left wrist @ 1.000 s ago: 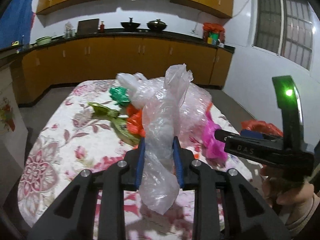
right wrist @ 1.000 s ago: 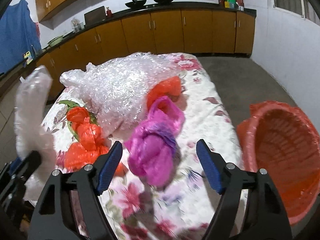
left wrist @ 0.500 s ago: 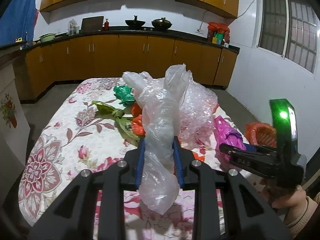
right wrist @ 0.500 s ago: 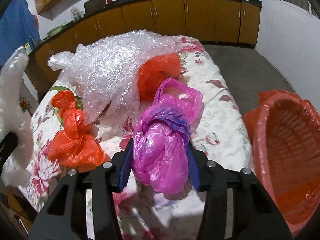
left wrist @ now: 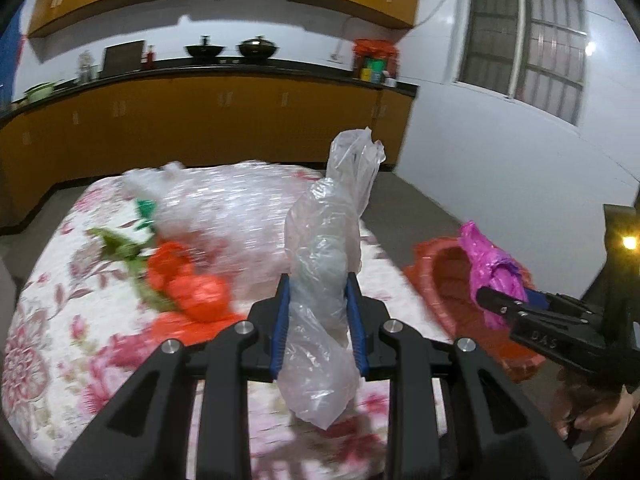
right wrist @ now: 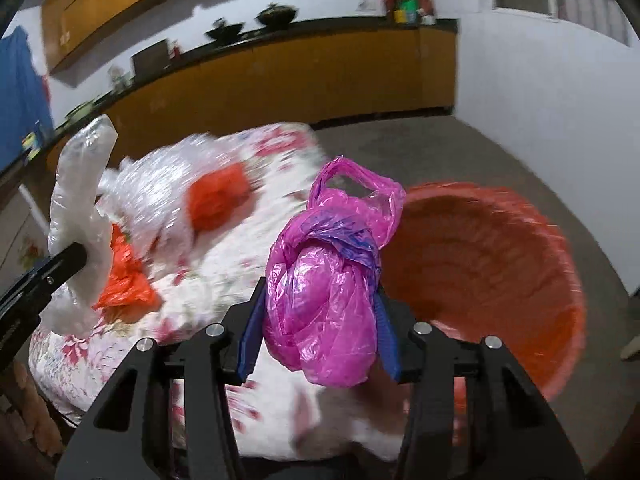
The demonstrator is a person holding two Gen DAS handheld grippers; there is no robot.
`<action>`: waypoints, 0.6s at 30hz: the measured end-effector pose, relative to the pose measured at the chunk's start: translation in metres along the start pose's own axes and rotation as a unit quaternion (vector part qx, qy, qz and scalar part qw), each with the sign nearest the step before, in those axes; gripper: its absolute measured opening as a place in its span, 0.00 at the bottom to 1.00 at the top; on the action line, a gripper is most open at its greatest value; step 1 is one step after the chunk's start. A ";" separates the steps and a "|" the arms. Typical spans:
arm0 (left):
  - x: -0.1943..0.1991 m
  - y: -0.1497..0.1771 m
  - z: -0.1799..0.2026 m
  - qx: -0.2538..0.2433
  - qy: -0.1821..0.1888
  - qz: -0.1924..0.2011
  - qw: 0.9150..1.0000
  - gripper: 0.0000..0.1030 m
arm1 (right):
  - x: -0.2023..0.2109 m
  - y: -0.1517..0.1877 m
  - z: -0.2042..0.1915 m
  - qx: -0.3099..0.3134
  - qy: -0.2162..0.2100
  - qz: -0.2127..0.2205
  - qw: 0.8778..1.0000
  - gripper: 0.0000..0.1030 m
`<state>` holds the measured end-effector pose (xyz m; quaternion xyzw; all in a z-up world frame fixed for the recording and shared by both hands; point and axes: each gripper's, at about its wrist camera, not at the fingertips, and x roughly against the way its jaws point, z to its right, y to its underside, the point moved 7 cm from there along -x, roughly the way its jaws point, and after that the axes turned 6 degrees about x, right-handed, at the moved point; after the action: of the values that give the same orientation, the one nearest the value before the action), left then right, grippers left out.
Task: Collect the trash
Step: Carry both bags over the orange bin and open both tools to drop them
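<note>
My left gripper [left wrist: 319,316] is shut on a crumpled clear plastic bag [left wrist: 326,264] and holds it above the floral table [left wrist: 60,320]. My right gripper [right wrist: 320,330] is shut on a pink plastic bag [right wrist: 324,280] and holds it up beside the orange basket [right wrist: 500,264], which stands off the table's right edge. The right gripper [left wrist: 508,304] with the pink bag [left wrist: 488,268] also shows in the left wrist view, over the basket [left wrist: 444,292]. The clear bag [right wrist: 80,216] shows at the left of the right wrist view.
On the table lie a large bubble-wrap sheet [left wrist: 224,208], orange bags [left wrist: 188,284], and green wrappers [left wrist: 120,244]. Another orange bag [right wrist: 218,196] lies by the bubble wrap. Kitchen cabinets [left wrist: 200,120] run along the back wall; a white wall [left wrist: 500,160] is at the right.
My right gripper closed on the pink bag, lifted it off the table and carried it right, toward the basket. My left gripper swung right with the clear bag still held.
</note>
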<state>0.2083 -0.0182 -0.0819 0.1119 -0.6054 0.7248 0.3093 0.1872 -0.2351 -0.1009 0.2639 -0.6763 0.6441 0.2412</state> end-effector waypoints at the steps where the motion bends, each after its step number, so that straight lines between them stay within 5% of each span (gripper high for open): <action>1: -0.002 -0.001 0.008 -0.003 0.008 -0.002 1.000 0.26 | 0.007 0.000 0.014 -0.011 0.010 0.002 1.000 0.47; 18: -0.067 0.002 0.126 -0.054 0.122 -0.055 0.990 0.26 | 0.031 -0.001 0.103 -0.081 0.068 0.022 0.994 0.47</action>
<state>0.2332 -0.1590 -0.0891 0.0396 -0.5942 0.6812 0.4258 0.1667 -0.3391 -0.0852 0.1847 -0.7139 0.6086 0.2930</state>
